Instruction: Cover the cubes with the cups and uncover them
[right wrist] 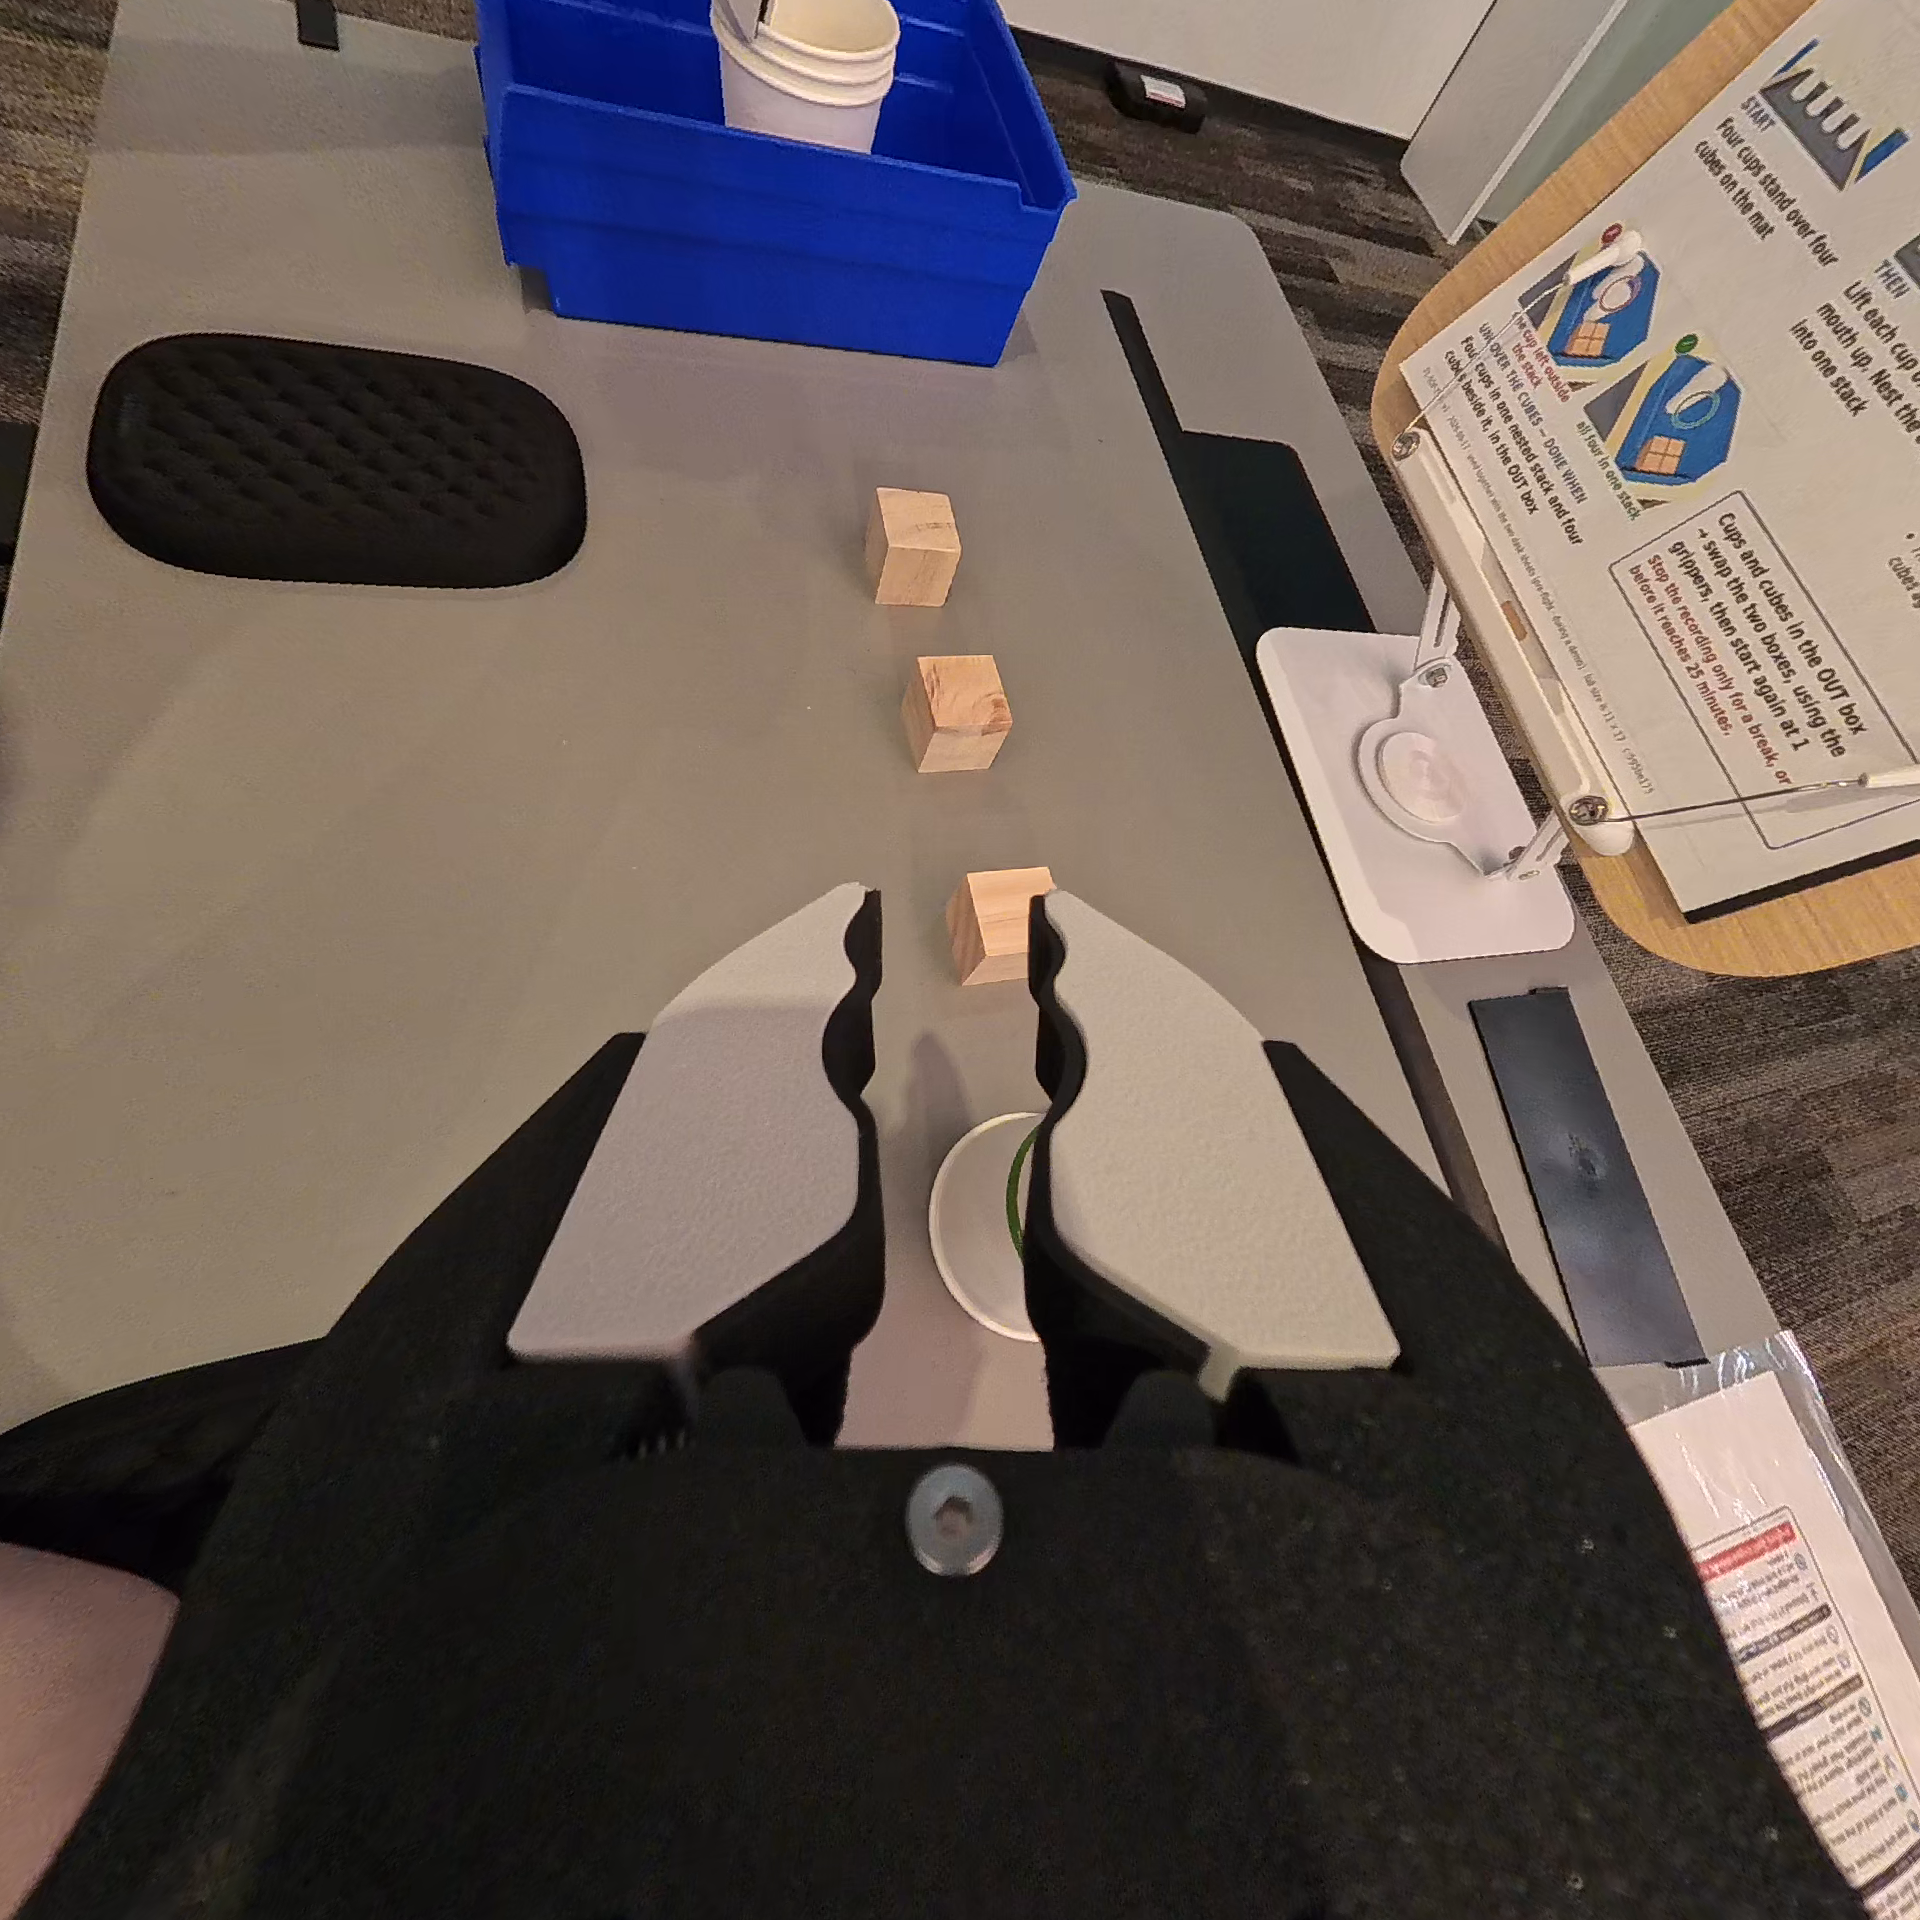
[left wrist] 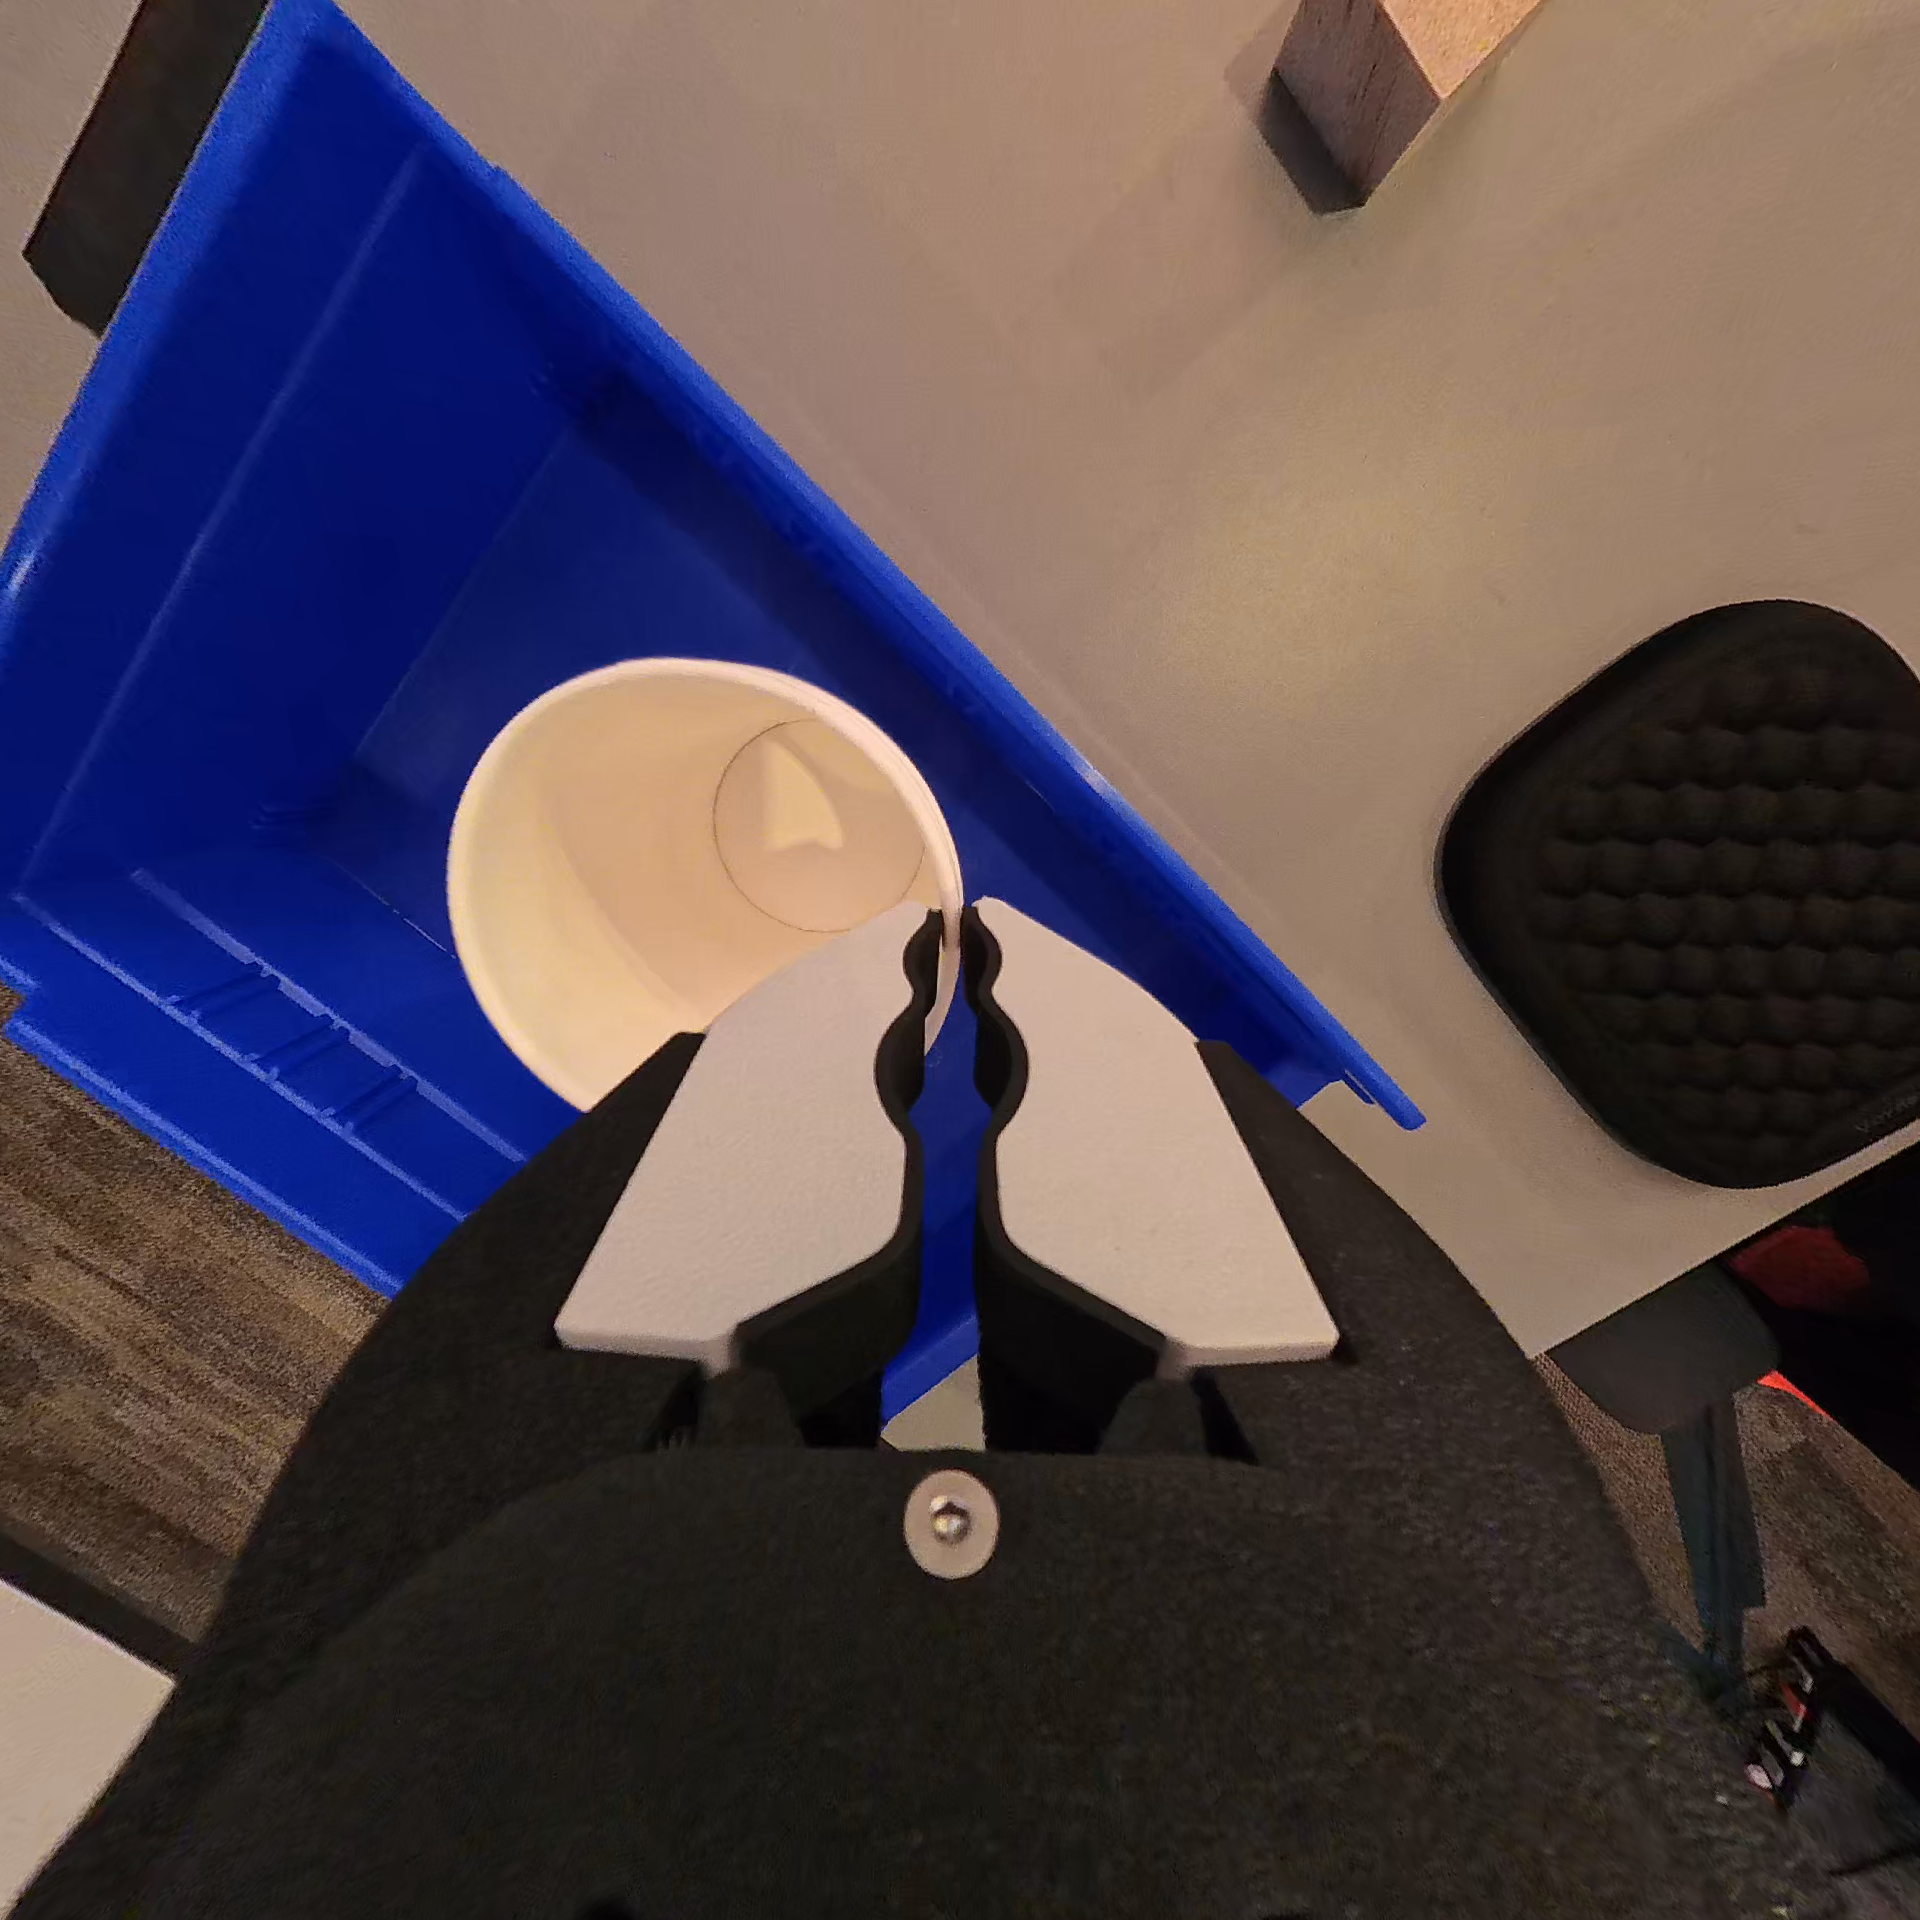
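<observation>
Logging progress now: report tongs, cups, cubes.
Left tongs shut on cup rim over blue bin. Right tongs open above upturned cup. Three cubes uncovered. Nothing blocking.

1. My desk is a grey slab with rounded corners, evenly lit with soft shadows.
2. Left of the desk's middle lies a black padded mat with a dimpled surface.
3. Off the desk's right edge stands a white holder base, propping a printed sheet on a round wooden board.
4. Beyond and beside the desk the floor is mottled grey-brown carpet.
5. Past the desk's far right corner rise pale panels.
</observation>
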A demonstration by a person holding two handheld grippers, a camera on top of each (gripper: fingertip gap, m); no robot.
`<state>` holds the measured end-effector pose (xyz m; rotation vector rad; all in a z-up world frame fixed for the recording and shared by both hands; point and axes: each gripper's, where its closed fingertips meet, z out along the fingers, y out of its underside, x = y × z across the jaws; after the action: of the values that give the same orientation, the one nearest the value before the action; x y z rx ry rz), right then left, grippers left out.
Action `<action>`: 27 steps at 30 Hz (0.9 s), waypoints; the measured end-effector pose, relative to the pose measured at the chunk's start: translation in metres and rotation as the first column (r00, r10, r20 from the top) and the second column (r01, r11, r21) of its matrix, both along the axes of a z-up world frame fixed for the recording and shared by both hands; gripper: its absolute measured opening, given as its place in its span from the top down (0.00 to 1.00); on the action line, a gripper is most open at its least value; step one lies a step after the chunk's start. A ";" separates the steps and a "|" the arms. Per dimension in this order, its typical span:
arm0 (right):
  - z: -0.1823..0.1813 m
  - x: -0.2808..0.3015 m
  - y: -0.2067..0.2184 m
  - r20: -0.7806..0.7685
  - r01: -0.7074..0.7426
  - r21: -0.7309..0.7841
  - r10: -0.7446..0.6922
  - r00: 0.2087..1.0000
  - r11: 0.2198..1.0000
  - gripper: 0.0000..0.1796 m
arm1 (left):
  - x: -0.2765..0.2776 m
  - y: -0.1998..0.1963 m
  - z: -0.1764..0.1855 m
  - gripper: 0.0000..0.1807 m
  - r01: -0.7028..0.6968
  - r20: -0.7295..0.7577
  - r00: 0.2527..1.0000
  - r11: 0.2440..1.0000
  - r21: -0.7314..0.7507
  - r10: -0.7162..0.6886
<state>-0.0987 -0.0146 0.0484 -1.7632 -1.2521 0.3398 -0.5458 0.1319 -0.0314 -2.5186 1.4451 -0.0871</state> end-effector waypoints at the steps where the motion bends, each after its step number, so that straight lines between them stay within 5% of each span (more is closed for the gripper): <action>1: 0.000 0.000 0.000 0.001 -0.001 -0.001 0.001 1.000 1.000 0.85 | 0.000 0.000 0.000 0.98 -0.001 0.000 1.000 1.000 0.001 0.001; 27: -0.007 0.003 -0.002 0.017 -0.006 -0.033 0.007 1.000 0.999 0.86 | -0.002 0.009 0.026 0.98 0.004 0.006 1.000 0.999 0.051 -0.005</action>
<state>-0.0957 -0.0167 0.0410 -1.7935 -1.2711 0.3512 -0.5476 0.1406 -0.0054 -2.4722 1.4325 -0.0571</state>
